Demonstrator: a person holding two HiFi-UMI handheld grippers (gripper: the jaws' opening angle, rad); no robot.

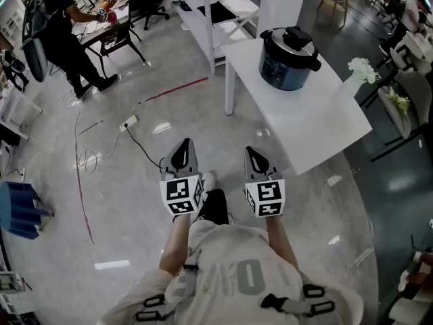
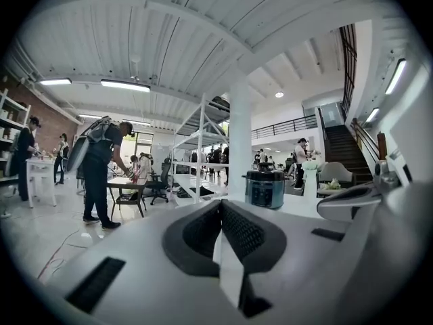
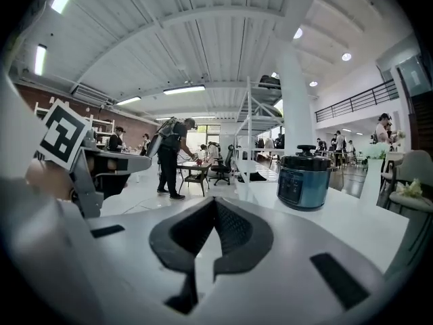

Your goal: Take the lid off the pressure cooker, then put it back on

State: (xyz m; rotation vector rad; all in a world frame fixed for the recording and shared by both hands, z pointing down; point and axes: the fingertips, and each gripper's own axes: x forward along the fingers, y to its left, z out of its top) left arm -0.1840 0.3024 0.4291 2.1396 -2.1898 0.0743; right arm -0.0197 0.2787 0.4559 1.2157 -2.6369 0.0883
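Note:
The blue pressure cooker (image 1: pixel 287 59) stands on a white table (image 1: pixel 318 124), its black lid (image 1: pixel 295 41) on top with a knob handle. It also shows in the left gripper view as the cooker (image 2: pixel 264 187) and in the right gripper view as the cooker (image 3: pixel 304 181), well ahead of both grippers. My left gripper (image 1: pixel 183 147) and right gripper (image 1: pixel 254 153) hang side by side over the floor, short of the table's near edge. Both are shut with nothing between the jaws.
A white vase with flowers (image 1: pixel 358 73) stands at the table's right side. White shelving (image 1: pixel 216 12) is behind the table. A person (image 1: pixel 64 32) works at a desk far left. A cable and power strip (image 1: pixel 128 122) lie on the floor; a blue bin (image 1: pixel 20 208) sits at left.

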